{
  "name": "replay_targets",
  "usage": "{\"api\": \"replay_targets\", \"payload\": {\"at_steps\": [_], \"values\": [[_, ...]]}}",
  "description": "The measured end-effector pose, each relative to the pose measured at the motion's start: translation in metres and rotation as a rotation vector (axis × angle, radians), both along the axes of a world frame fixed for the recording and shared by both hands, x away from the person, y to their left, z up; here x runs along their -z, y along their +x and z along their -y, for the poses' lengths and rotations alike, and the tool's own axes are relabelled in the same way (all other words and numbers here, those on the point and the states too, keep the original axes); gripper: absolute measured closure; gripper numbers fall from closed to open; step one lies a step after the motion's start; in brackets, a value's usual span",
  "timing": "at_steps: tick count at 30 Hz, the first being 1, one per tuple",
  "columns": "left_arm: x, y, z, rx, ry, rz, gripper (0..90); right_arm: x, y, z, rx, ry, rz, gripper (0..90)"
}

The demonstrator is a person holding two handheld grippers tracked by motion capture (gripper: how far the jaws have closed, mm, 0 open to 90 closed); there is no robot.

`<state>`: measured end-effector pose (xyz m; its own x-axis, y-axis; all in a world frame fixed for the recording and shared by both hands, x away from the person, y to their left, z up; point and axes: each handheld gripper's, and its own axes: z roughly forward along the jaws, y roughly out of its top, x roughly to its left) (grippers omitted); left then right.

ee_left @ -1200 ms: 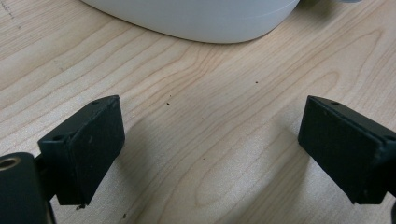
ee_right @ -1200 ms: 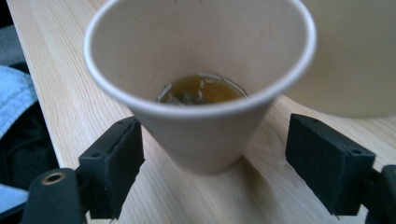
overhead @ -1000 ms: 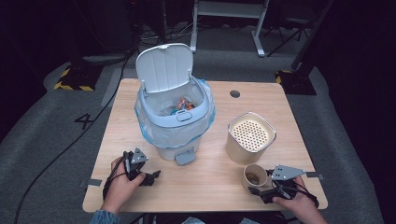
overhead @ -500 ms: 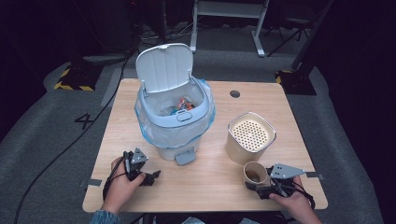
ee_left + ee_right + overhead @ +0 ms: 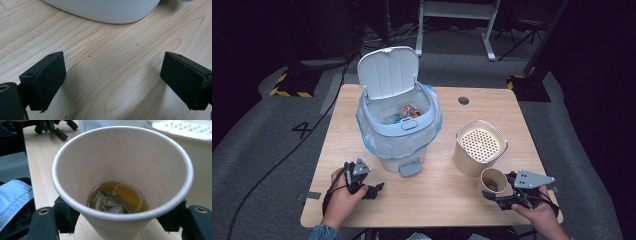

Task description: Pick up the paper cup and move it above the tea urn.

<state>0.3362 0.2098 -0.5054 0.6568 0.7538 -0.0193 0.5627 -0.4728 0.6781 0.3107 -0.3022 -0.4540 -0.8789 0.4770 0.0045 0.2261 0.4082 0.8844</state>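
Dark floor and black furniture surround a pale wooden table (image 5: 442, 200) that takes up the middle of the high view. Near the lower right of that frame the right gripper (image 5: 498, 196) has just been closing its jaws and now clamps a tan paper cup (image 5: 492, 181) between them, the cup sitting just below and touching or nearly touching a cream cylindrical canister with a perforated lid (image 5: 480, 148). In the right gripper view the paper cup (image 5: 122, 182) fills the centre, upright, with a shallow pool of amber liquid and a soggy brownish tea bag (image 5: 106, 203) at its bottom; black pads press on its wall from the lower left and lower right. At the lower left of the high view the left gripper (image 5: 373, 190) rests in a hand on the tabletop, pointing right toward a white pedal bin lined with a pale blue plastic bag (image 5: 398, 125), whose lid stands open at upper centre, with colourful scraps inside. In the left gripper view its jaws stand wide apart over bare wood, nothing between them, with the bin's white base (image 5: 105, 11) along the top edge
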Motion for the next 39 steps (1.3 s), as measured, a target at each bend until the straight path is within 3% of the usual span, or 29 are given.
{"api": "replay_targets", "payload": {"at_steps": [10,15,27,39], "values": [[0.0,0.0,0.0,0.0,0.0,0.0,6.7,-0.034,0.005,0.006,-0.033,0.004,-0.016,31.2],[0.0,0.0,0.0,-0.001,-0.002,-0.004,6.4,-0.049,0.008,0.007,-0.029,0.033,-0.016,31.4],[0.0,0.0,0.0,-0.002,-0.001,-0.004,6.5,-0.084,0.017,0.006,0.003,0.042,-0.004,31.7],[0.0,0.0,0.0,-0.002,-0.001,-0.004,6.6,-0.107,0.047,0.003,0.046,0.017,0.01,31.8]]}}
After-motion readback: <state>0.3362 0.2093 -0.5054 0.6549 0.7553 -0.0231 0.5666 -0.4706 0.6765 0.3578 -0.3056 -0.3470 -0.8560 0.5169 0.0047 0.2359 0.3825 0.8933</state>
